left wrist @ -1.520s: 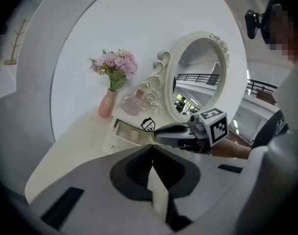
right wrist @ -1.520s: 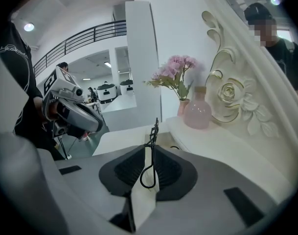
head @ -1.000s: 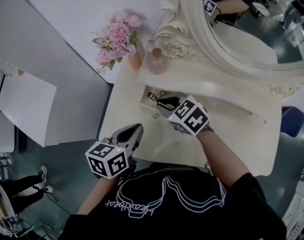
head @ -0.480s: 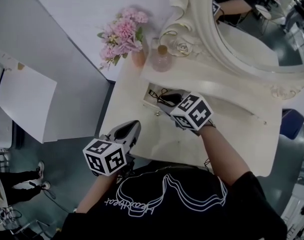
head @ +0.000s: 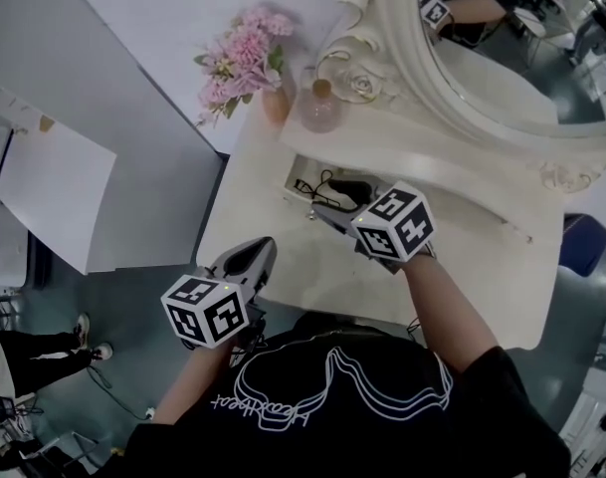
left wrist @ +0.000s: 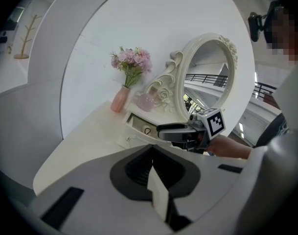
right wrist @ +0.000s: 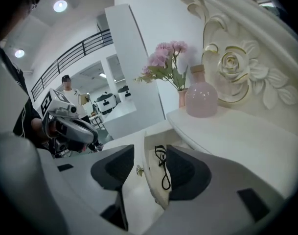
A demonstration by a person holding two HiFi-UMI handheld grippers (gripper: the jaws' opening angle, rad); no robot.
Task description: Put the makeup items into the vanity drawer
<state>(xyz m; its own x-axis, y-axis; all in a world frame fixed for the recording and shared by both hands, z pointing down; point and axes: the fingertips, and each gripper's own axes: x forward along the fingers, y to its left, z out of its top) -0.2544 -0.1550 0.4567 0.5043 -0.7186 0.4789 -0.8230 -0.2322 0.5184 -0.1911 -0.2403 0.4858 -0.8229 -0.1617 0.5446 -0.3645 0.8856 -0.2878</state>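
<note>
Right tool (head: 322, 210) sits centre frame over the open vanity drawer (head: 291, 179). Its jaws have just opened wide, nothing pinched. A black looped item (head: 317, 187) shows through the gap, lying in the drawer, so likely a release. A dark rounded item (head: 354, 189) lies beside it. Left tool (head: 258, 255), lower left, has jaws together and empty, parked at the bench (head: 283, 277) edge, probably to stay clear. White bench, ornate mirror (head: 502, 78), pink bottle (head: 320, 110) and pink flowers (head: 243, 53) upper centre, grey floor.

bright even light; fisheye edges dark, blurred.
</note>
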